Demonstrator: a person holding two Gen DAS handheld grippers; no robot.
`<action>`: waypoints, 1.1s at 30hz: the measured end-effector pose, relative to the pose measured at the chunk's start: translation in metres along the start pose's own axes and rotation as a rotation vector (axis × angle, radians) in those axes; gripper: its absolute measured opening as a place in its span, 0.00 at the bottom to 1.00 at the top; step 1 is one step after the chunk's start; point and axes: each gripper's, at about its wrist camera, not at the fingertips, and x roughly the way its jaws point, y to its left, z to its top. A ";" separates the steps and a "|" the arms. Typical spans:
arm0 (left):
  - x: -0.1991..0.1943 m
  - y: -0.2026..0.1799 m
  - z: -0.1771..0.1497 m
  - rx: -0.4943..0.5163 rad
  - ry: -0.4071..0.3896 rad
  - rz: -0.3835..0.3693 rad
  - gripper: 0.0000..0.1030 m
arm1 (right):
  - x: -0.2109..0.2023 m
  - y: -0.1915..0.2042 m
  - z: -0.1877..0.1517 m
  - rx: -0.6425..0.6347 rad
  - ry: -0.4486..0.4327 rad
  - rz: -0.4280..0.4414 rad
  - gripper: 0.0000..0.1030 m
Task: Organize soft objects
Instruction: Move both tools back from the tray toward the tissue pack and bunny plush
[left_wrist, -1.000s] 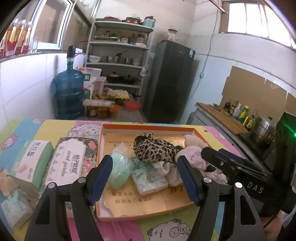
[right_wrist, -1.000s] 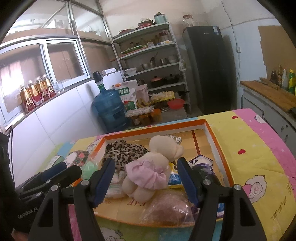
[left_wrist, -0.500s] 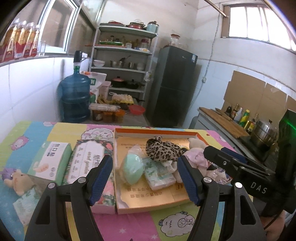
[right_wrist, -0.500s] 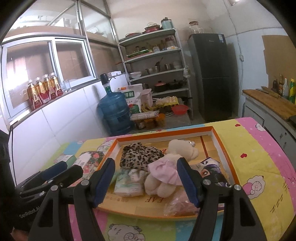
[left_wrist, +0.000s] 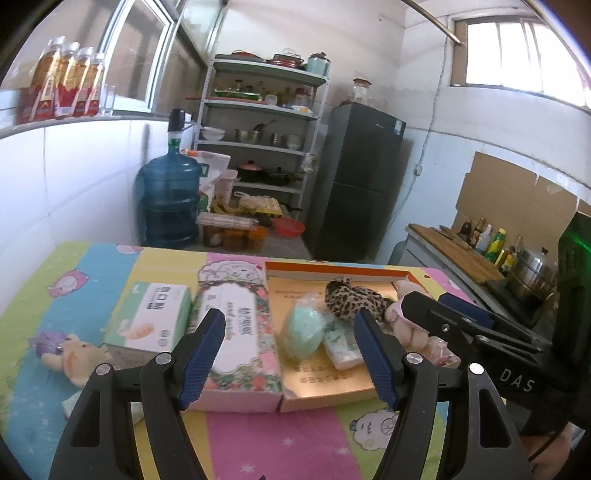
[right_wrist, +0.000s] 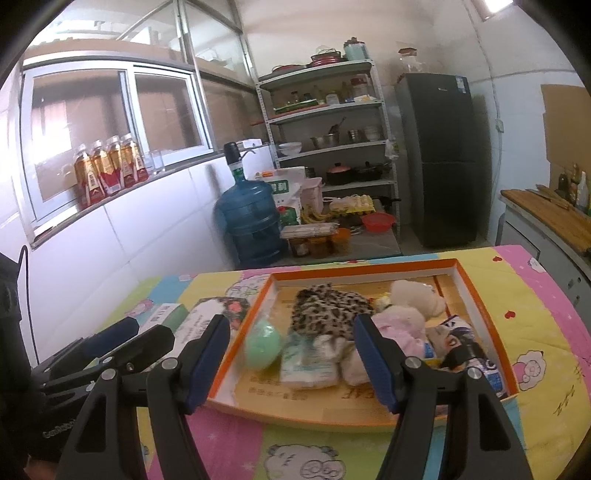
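Both tongs hang over the near edge of the table, side by side, each gaping wide with nothing between its pads. From there each camera takes in the whole work area, which suits choosing a next pick.

The soft things sit heaped in the orange-rimmed tray: a leopard cloth at its middle, a green pouch at 9 o'clock of it, a tissue pack at 6 o'clock, a bear in a pink skirt at 3 o'clock, and a dark printed packet against the right wall. Collecting them there looks like the point of the task.

Still outside the tray, in the left view, are a floral box touching its left wall, a white-green box at 9 o'clock of that, and a small plush near the table's left edge.

The left tongs probably have easy room toward the plush; bare quilt lies around it. The right tongs face the tray's low near wall, and free floor remains only at its far strip and near corner.
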 end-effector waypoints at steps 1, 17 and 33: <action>-0.003 0.003 0.000 -0.002 -0.001 0.002 0.72 | -0.001 0.004 0.000 -0.003 0.000 0.003 0.67; -0.036 0.057 -0.011 -0.050 -0.017 0.017 0.72 | 0.002 0.058 -0.011 -0.041 0.017 0.031 0.67; -0.060 0.121 -0.033 -0.018 -0.009 -0.040 0.72 | 0.019 0.113 -0.034 -0.105 0.071 0.055 0.67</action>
